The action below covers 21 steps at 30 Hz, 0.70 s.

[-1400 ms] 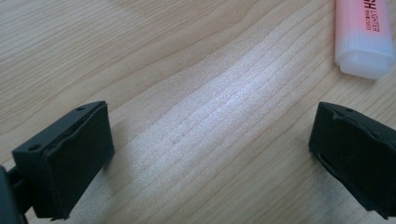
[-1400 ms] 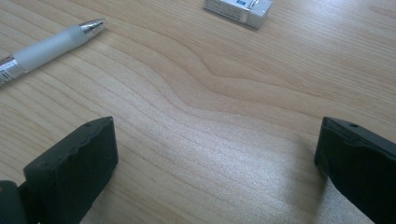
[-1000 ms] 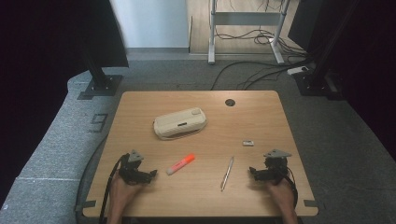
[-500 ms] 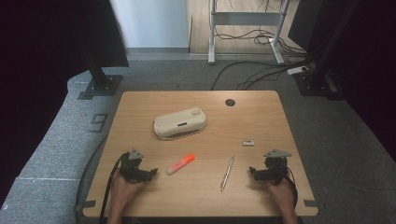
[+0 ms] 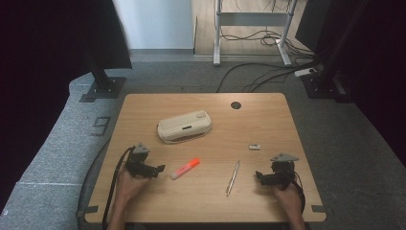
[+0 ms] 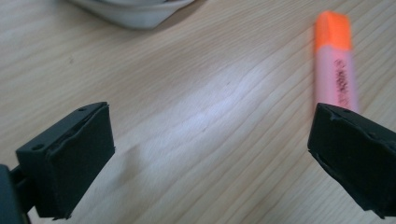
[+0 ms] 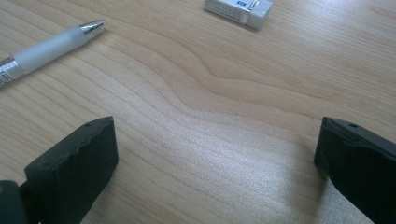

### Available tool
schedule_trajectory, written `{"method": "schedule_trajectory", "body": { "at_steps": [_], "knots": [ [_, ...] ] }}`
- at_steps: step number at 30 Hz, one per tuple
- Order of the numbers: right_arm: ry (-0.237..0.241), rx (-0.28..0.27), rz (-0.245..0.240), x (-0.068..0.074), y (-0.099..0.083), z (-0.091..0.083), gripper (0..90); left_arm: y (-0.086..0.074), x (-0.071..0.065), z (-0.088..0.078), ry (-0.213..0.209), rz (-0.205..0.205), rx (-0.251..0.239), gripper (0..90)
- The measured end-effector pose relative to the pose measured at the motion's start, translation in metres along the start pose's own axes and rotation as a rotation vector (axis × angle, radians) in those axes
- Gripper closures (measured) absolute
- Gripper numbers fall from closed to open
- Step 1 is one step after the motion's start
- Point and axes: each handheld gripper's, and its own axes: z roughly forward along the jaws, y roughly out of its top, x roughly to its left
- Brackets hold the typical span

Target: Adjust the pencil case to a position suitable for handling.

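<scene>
My left gripper (image 5: 152, 167) rests on the wooden table (image 5: 268, 120) at the front left, open, nothing between its jaws. Just to its right lies an orange highlighter (image 5: 185, 168), which the left gripper view shows beyond the right jaw (image 6: 333, 60). My right gripper (image 5: 264, 176) rests at the front right, also open and holding nothing. A silver pen (image 5: 232, 177) lies to its left; its tip (image 7: 44, 46) is at the upper left in the right gripper view. A small silver eraser-like block (image 5: 254, 146) (image 7: 238, 10) lies farther back. A cream pencil case (image 5: 185, 126) lies at mid-table.
A round cable hole (image 5: 235, 105) sits near the table's far edge. Black monitor stands (image 5: 103, 86) and floor cables (image 5: 258, 72) lie beyond the table. A hand holds each gripper at the near edge.
</scene>
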Motion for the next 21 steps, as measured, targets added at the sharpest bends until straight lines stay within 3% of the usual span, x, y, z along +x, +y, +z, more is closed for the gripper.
{"method": "schedule_trajectory", "body": {
  "at_steps": [6,12,16,19,21],
  "knots": [
    [0.000,0.000,0.000,0.000,0.000,0.000,0.0,0.024,-0.004,0.005,-0.018,0.052,0.025,0.7],
    [0.000,0.000,0.000,0.000,0.000,0.000,0.0,0.046,0.005,0.018,-0.026,0.078,0.056,1.6],
    [0.000,0.000,0.000,0.000,0.000,0.000,0.0,0.052,0.010,0.022,-0.054,0.073,0.046,2.7],
    [0.000,0.000,0.000,0.000,0.000,0.000,0.0,0.058,0.014,0.026,-0.052,0.071,0.052,2.9],
    [0.000,0.000,0.000,0.000,0.000,0.000,0.0,0.061,0.015,0.026,-0.053,0.071,0.032,4.1]
  ]
}}
